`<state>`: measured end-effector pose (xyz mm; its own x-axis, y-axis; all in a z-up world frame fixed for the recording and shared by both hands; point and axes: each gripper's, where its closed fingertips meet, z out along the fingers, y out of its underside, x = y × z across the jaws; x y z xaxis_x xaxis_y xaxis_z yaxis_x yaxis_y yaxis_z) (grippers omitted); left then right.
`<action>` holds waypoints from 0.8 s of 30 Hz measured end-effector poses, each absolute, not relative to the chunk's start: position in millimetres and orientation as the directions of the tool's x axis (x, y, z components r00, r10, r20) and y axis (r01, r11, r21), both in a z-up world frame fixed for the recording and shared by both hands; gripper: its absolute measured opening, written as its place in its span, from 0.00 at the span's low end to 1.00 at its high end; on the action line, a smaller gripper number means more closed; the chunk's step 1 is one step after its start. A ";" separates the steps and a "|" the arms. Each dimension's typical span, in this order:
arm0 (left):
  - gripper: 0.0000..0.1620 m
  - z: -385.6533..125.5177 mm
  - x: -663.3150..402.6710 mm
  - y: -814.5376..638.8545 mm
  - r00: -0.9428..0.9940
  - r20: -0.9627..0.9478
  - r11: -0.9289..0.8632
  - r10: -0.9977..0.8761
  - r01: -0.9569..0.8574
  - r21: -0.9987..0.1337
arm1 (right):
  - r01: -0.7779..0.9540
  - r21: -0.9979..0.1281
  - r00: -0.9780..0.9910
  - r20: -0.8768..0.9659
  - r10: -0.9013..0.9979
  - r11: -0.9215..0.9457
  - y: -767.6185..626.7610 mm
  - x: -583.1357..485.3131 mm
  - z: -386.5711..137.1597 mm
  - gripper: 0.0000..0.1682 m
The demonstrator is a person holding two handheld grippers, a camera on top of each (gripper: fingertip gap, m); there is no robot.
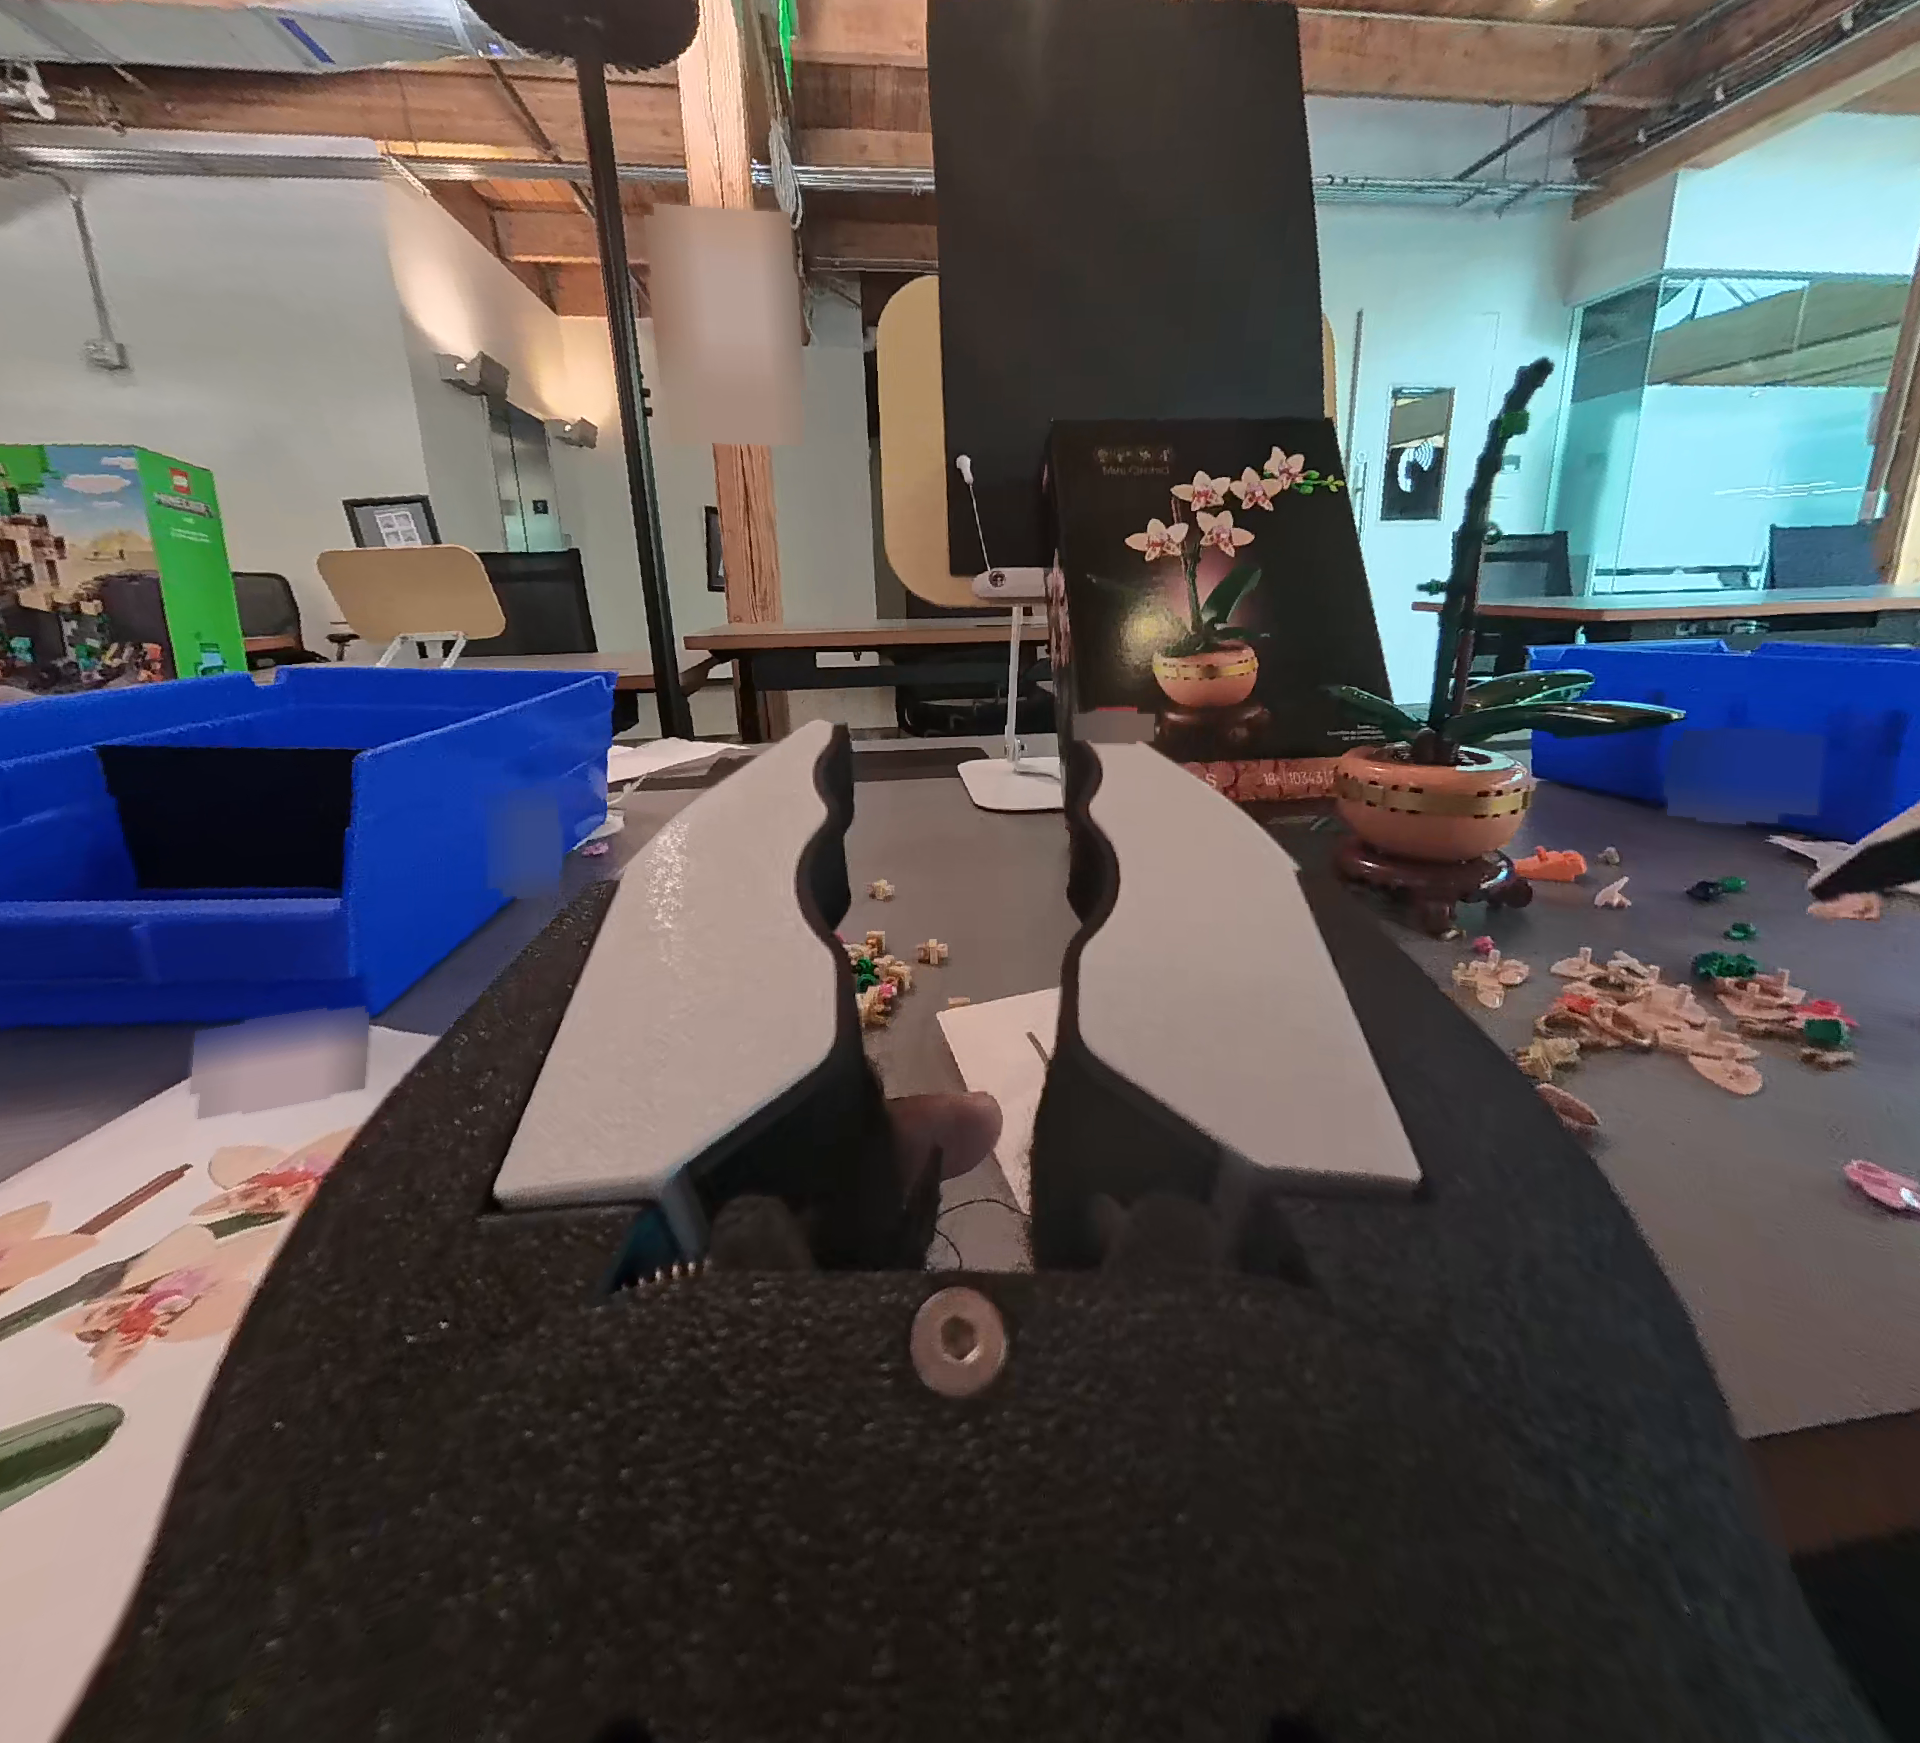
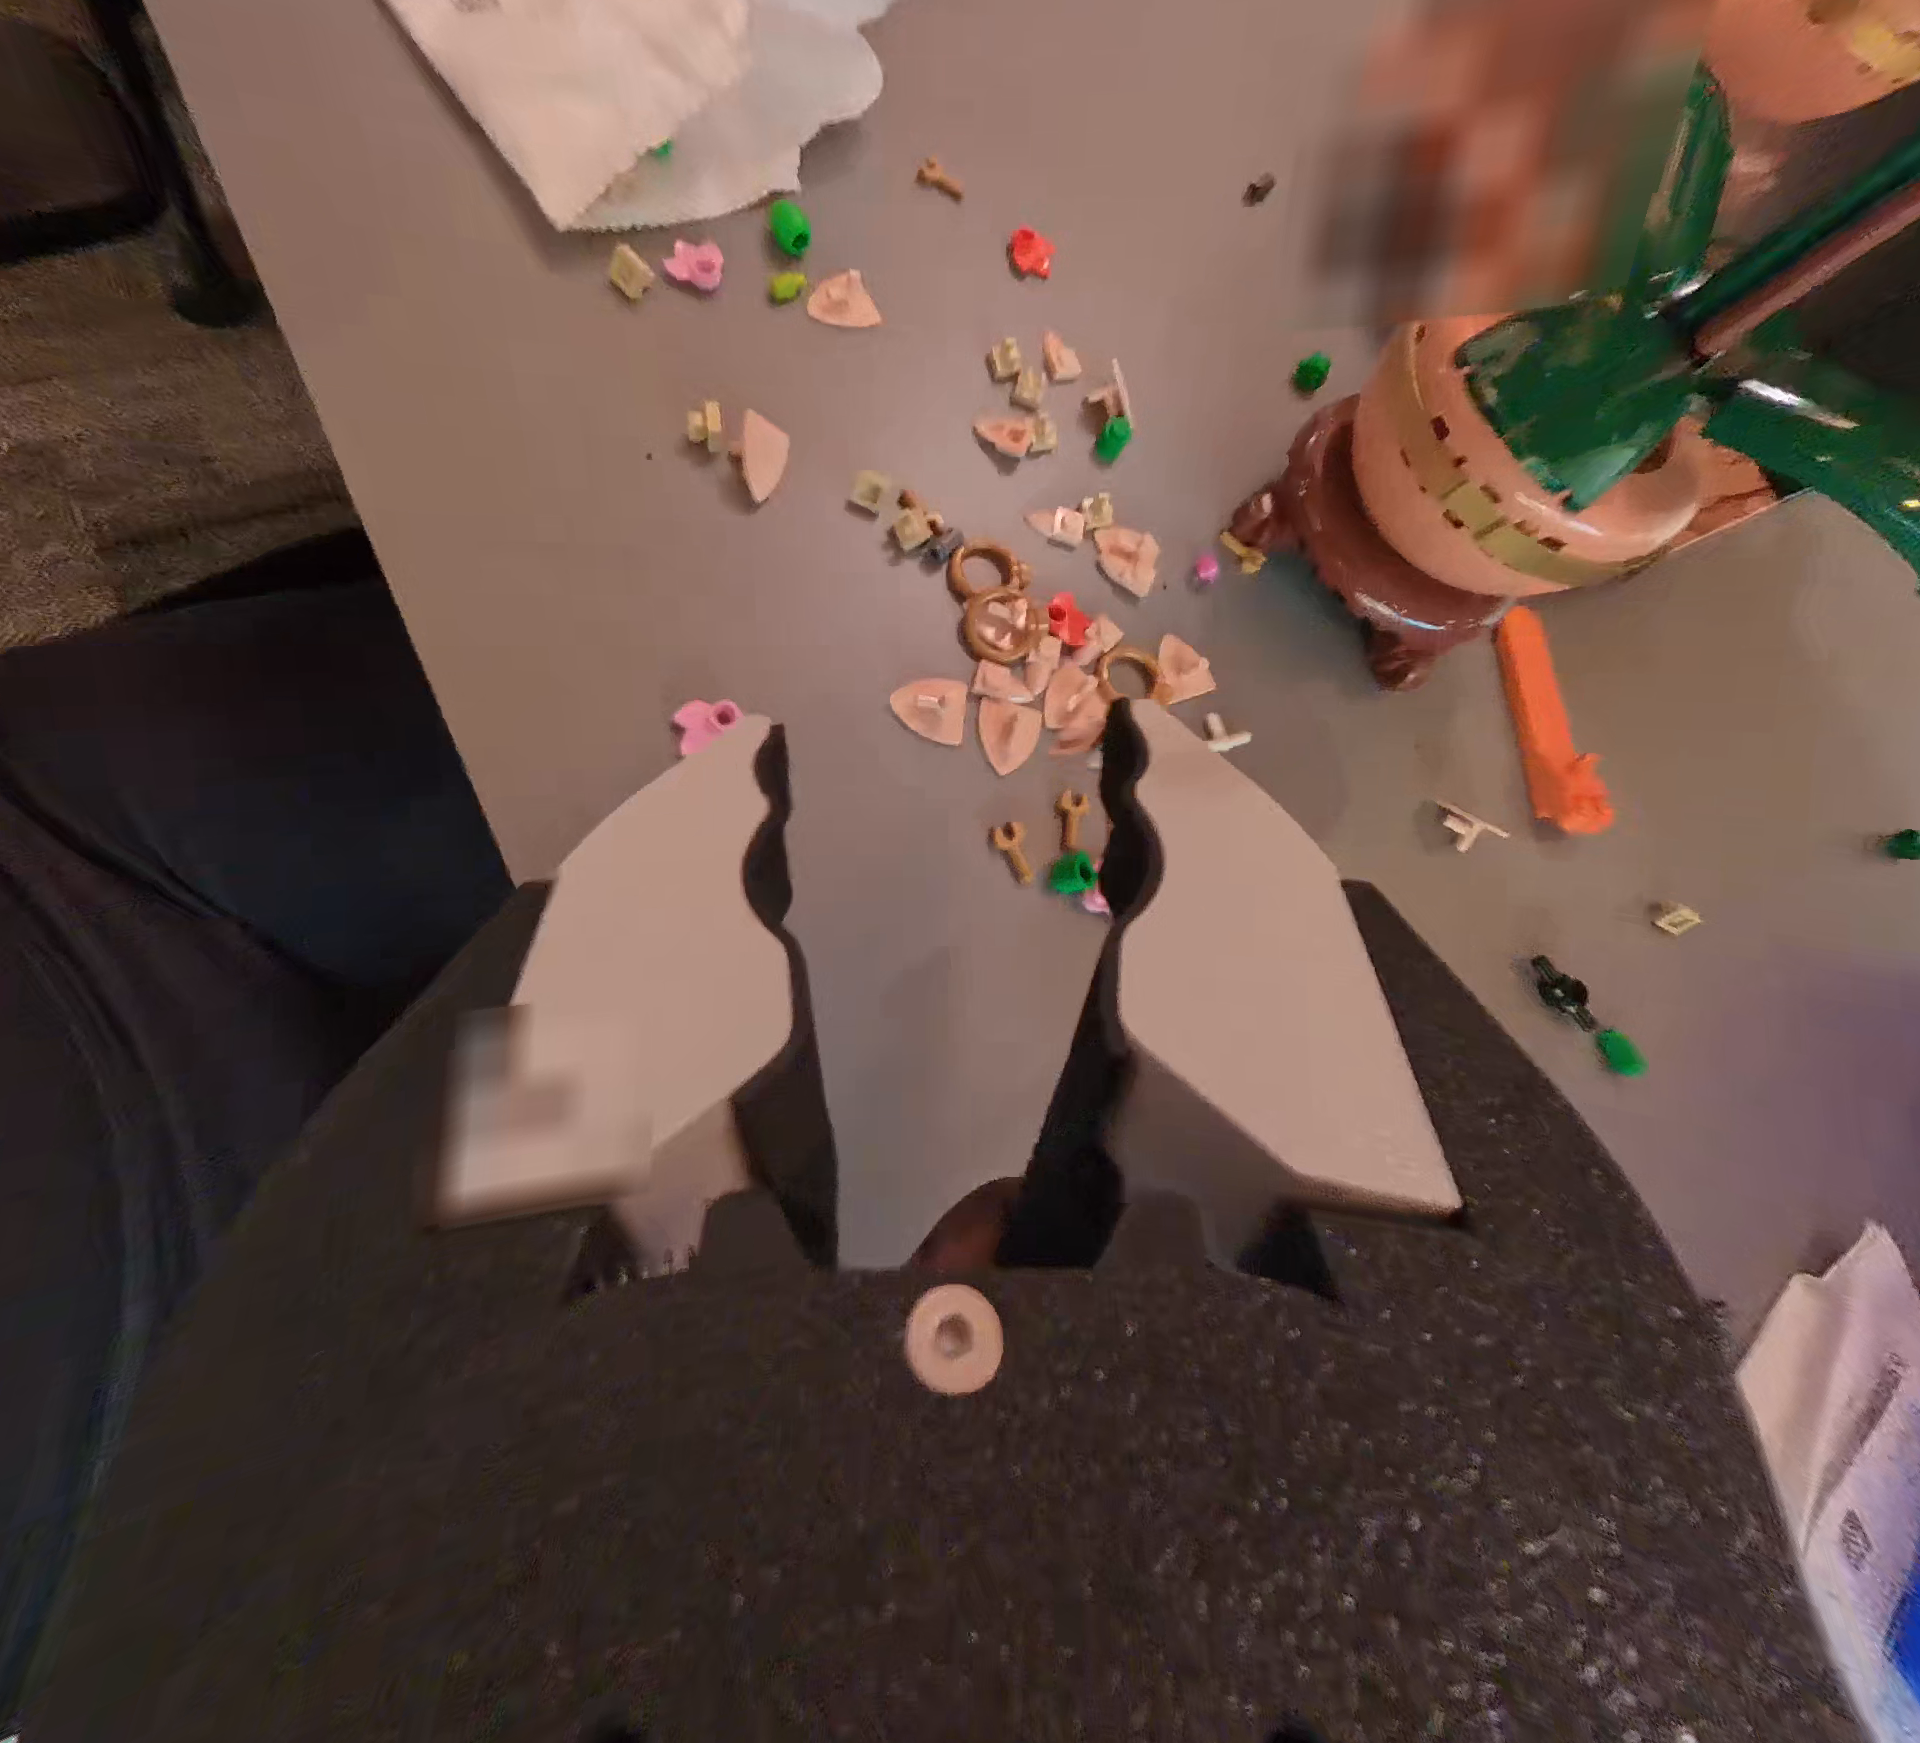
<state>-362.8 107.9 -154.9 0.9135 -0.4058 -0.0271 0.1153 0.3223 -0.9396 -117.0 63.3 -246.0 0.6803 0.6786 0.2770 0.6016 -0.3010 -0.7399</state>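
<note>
Grey table (image 2: 468,446) is strewn with brick pieces (image 2: 1013,685) beside the pot (image 2: 1455,488), laid loose for picking. Right gripper (image 2: 945,748) hovers over them, spread and empty; left gripper (image 1: 956,758) likewise gapes. Blue bin (image 1: 312,820) beside it: contents hidden.

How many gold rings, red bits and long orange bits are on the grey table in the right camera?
Gold rings: 3
Red bits: 2
Long orange bit: 1
Total: 6
</note>
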 end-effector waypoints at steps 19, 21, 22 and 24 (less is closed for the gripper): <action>0.22 -156.5 -358.2 108.1 0.907 -0.028 0.316 -0.420 0.117 -0.941 | 0.511 -0.729 0.482 -0.196 0.854 -0.456 -32.3 -152.7 -266.3 0.25; 0.22 -156.6 -354.5 108.0 0.905 -0.036 0.317 -0.425 0.111 -0.942 | 0.632 -0.602 0.473 -0.198 0.859 -0.487 -61.0 -166.6 -317.5 0.21; 0.22 -156.5 -352.7 107.4 0.902 -0.042 0.317 -0.429 0.107 -0.942 | 0.684 -0.553 0.479 -0.152 0.865 -0.476 -65.9 -169.5 -343.2 0.19; 0.22 -155.0 -351.2 105.2 0.900 -0.052 0.325 -0.432 0.102 -0.940 | 0.792 -0.438 0.477 0.009 0.879 -0.426 -59.5 -166.6 -388.4 0.14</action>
